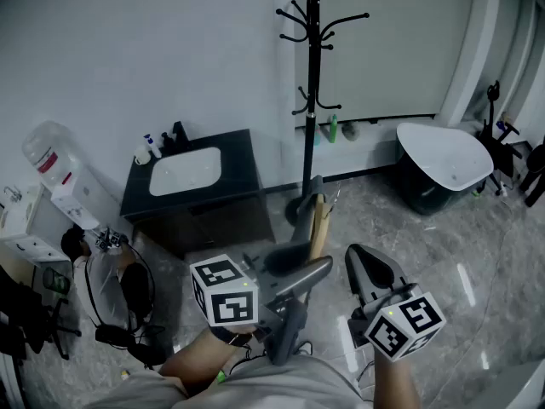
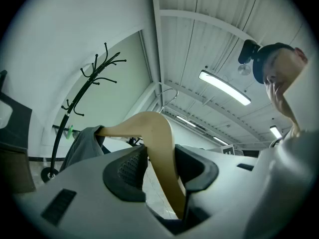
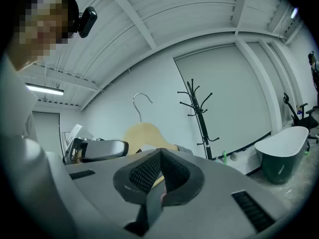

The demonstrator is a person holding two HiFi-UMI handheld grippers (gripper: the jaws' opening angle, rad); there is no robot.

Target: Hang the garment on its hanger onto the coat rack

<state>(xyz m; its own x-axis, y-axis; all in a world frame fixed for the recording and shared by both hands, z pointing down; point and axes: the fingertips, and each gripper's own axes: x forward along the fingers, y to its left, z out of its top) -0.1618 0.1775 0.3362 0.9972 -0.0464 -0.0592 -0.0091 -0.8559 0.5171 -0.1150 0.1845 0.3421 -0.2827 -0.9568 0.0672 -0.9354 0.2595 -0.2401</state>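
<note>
The black coat rack [image 1: 312, 100] stands by the far wall, an arm's reach and more ahead of both grippers. My left gripper [image 1: 305, 261] is shut on the wooden hanger [image 1: 319, 218], raised off the floor. In the left gripper view the hanger's pale arm [image 2: 160, 148] runs between the pads, and the grey garment [image 2: 82, 143] drapes over its far end, with the rack [image 2: 75, 103] beyond. My right gripper [image 1: 361, 259] is shut to the right of the hanger; in its slit [image 3: 159, 156] a thin grey strip shows, and I cannot tell what it is. The right gripper view shows the hanger [image 3: 142, 133] and rack [image 3: 199, 113].
A black vanity with a white basin [image 1: 192, 173] stands left of the rack. A water dispenser [image 1: 60, 173] and cluttered gear [image 1: 119, 296] fill the left side. A dark tub with a white lid [image 1: 443, 164] sits at right. Small bottles [image 1: 332, 129] line the wall.
</note>
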